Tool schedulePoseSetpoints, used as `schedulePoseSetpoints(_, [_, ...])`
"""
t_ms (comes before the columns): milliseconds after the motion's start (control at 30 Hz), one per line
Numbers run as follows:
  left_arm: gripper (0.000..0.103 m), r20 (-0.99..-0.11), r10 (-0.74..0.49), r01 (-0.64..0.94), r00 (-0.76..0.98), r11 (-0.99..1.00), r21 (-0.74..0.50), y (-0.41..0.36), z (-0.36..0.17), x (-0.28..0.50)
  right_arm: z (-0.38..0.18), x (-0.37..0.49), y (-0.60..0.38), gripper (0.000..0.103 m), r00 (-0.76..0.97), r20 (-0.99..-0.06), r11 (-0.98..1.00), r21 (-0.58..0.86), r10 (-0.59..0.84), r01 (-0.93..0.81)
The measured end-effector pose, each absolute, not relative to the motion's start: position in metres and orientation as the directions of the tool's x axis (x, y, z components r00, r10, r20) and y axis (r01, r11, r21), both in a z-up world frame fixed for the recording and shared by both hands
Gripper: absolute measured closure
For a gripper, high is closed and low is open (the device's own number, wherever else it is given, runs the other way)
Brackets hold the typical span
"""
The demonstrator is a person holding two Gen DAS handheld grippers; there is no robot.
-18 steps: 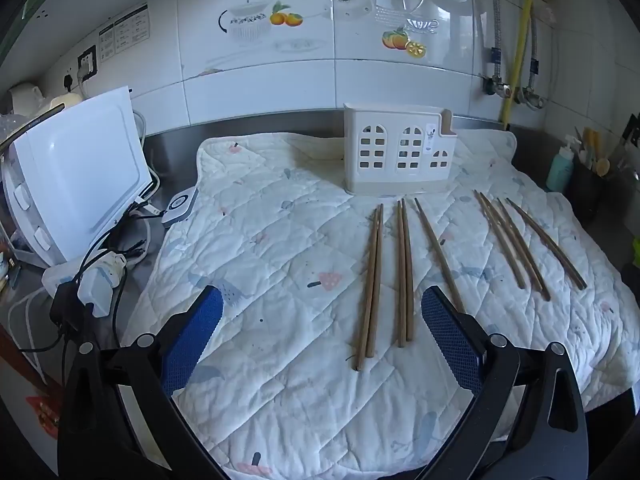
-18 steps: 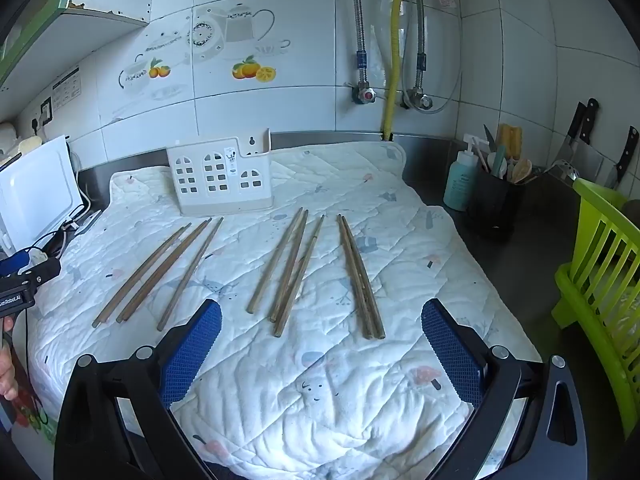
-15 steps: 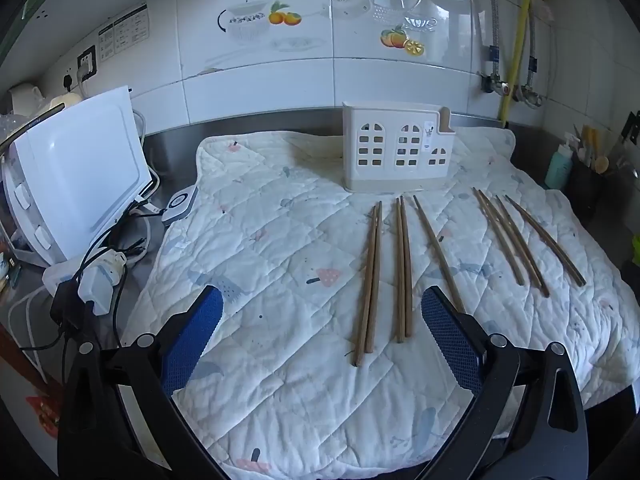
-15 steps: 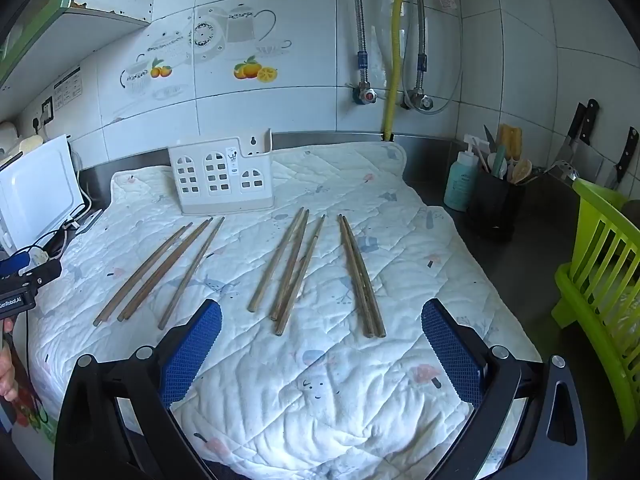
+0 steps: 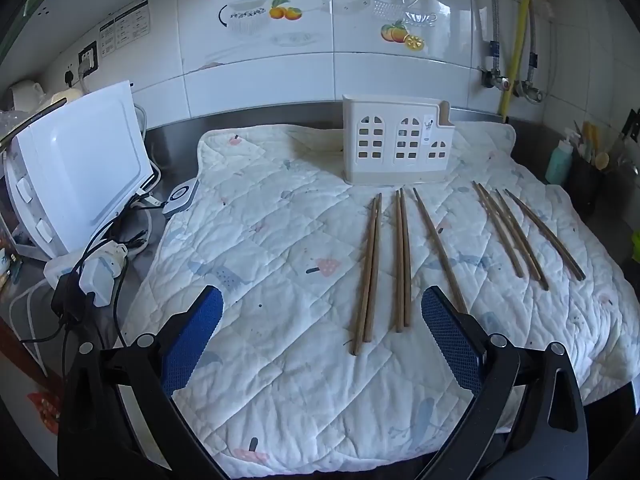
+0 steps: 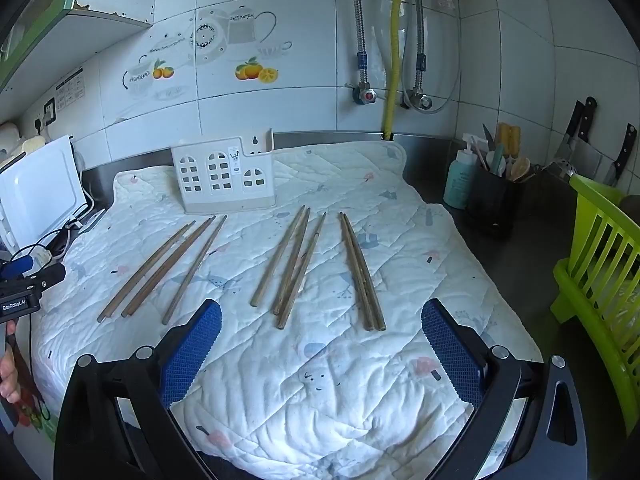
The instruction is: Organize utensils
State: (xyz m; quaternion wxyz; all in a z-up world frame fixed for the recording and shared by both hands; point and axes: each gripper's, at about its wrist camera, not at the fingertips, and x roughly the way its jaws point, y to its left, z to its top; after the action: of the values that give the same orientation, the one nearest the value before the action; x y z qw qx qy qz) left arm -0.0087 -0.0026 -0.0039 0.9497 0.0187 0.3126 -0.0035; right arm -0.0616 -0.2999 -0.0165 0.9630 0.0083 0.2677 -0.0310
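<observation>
Left wrist view: the left gripper (image 5: 322, 332) is held spread and empty above the quilt's (image 5: 280, 380) near edge. The right gripper (image 6: 322, 334) is likewise spread. Chopsticks (image 6: 362, 270) are laid mid-quilt, likely awaiting the holder (image 6: 224, 178) near the far edge.

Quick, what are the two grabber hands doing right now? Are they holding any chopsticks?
Left gripper: open, holding nothing.
Right gripper: open, holding nothing.
The chopsticks all lie on the quilted mat.
</observation>
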Motion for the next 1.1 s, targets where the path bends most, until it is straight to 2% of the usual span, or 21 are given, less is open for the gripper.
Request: schedulePoseSetpoints(1100, [0.005,-0.613,0.002,0.019,0.790,0.999,0.028,-0.0044,-0.0090,0.0005,-0.0254,-0.0559,-0.3048,0.006,0.852,-0.523,0.998,0.034,-0.032,0.058])
